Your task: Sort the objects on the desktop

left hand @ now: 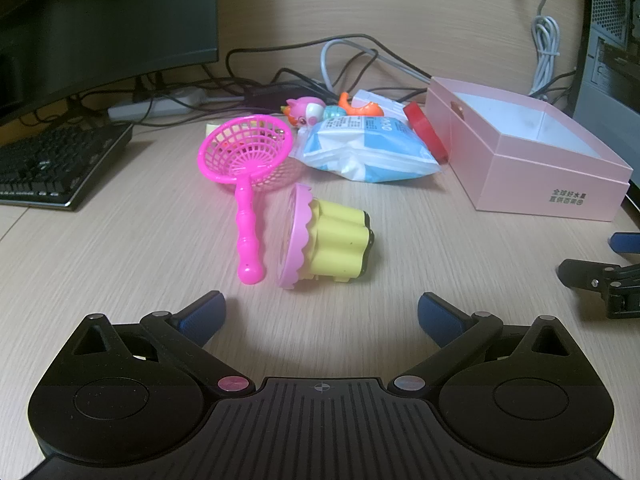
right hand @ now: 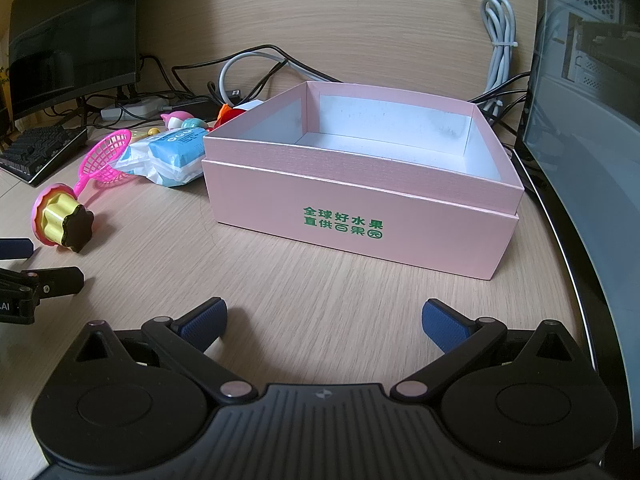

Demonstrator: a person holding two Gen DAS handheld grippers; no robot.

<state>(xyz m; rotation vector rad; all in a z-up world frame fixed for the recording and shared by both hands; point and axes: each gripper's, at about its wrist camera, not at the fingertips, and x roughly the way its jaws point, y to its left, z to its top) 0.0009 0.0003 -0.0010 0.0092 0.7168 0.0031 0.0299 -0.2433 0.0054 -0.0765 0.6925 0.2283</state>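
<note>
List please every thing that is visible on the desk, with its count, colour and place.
box: 1, pink, desk right, open
cupcake toy: 1, yellow and pink, on its side, centre
strainer: 1, pink, beside cupcake toy
wipes pack: 1, blue-white, left of box
bird toy: 1, pink, behind wipes pack
keyboard: 1, black, left
monitor: 1, black, back left
left gripper: open, empty
right gripper: open, empty

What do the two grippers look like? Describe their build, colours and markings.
Both match. The left gripper and right gripper each have a black ribbed body with two round black discs, black linkage arms with silvery-pink pivot pins, and two fingers ending in blue textured pads. A small crosshair mark sits at the body's centre. No cables, hands or sleeves show.
</note>
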